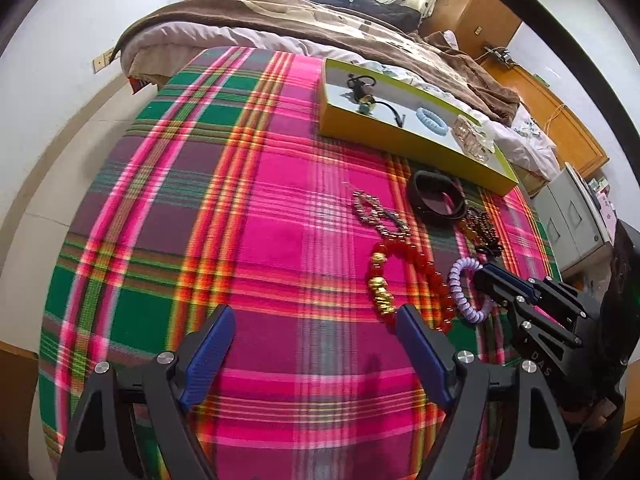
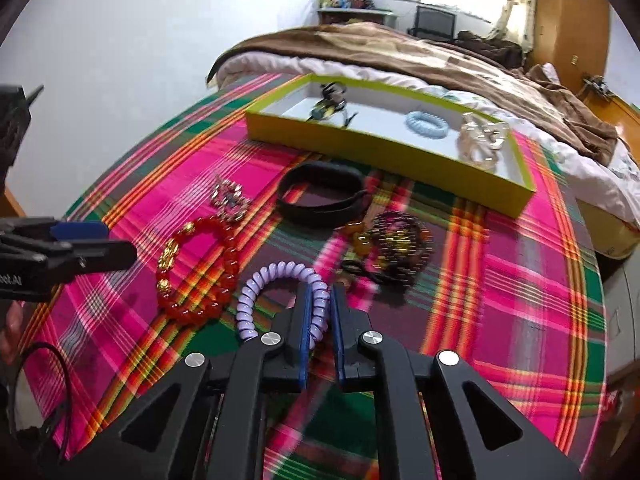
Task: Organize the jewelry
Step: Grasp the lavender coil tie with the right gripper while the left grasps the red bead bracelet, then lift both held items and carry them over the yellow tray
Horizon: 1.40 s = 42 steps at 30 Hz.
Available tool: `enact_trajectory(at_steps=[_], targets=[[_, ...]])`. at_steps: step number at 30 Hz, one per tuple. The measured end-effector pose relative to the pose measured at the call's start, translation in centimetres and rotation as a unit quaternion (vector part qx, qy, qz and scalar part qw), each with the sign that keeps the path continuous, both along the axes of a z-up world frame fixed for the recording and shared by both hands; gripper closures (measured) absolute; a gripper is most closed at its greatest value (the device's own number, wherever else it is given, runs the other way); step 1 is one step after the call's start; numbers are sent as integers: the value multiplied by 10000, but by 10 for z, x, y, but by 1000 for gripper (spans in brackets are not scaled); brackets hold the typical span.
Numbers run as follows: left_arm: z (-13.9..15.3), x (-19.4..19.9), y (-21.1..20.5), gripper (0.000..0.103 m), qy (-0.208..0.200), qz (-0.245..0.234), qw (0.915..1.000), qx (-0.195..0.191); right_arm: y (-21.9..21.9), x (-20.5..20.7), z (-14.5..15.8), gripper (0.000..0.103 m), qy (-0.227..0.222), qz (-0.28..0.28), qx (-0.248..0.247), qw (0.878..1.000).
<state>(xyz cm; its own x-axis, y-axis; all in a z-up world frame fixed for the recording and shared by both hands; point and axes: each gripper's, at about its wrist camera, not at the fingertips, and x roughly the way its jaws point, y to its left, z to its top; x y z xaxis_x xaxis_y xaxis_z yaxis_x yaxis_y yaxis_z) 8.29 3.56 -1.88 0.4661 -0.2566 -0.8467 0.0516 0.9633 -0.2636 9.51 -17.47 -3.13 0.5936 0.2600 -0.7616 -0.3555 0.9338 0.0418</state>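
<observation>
Jewelry point(image 2: 196, 268) lies loose on the plaid cloth point(image 2: 500, 280) of the bed, just short of the yellow-green tray point(image 2: 384, 148), which already holds a pale blue coil band point(image 2: 426, 123), a clear chunky piece and a dark charm on a cord.

We read the step in hand as lifting the lilac spiral band point(image 2: 280, 280). The right gripper point(image 2: 320, 300) is clenched on the right side of its loop, blue pads pinching the coil between them. The left gripper point(image 1: 316, 328) hangs released over bare cloth, nothing between its fingers.

To do it well, we would lift straight up first. The band lies just beside the red bead bracelet point(image 2: 200, 268), and a sideways drag could snag those beads or pucker the cloth. The coil is springy and will likely stretch and swing, so we would carry it slowly and let go low inside the tray, on the bare floor beside the blue band.

Materials noted:
- the spiral band is glossy, ribbed plastic
- the red beads are round and translucent, with gold charms
- the black band point(image 2: 320, 196) is wide and matte
- the dark bead cluster point(image 2: 396, 240) is tangled
- a silver chain piece point(image 2: 230, 200) glitters
- the cloth is woven, soft and yielding
</observation>
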Motion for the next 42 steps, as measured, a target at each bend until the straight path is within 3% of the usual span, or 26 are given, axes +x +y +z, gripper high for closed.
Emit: enact_trajectory(at_steps=[8,16,17,21,23,27,29,31,42], targets=[[-2,7,-29,21,-39,-94,9991,424,-31,-14,7,93,-108,-340,248,9991],[-10,9,-53,21,-217,9,9904,1362,-34,-18,14,93,-227,-354,389,9984],[-10,8,-56,25,-298,-27,9899,1383,-33,-18,15,93,-239,-349,403,9983],[-9,8,-58,37,-353,-74,9898,1375,-32,-19,14,93,-231,-327,448,9982],[-8,8,-60,55,-385,-108,9898,1365,-32,-19,14,93,-224,-324,462,9982],[-6,6,-63,71,-447,-202,9904,1296,-31,-20,14,93,-231,-343,476,9980],[-5,6,-61,88,-468,-170,9909,1254,-31,-20,14,93,-228,-351,471,9980],[-4,5,-56,94,-472,-120,9917,1186,-31,-21,14,93,-224,-353,473,9980],[4,0,-47,95,-655,-97,9947,783,-31,-24,17,93,-272,-381,458,9979]])
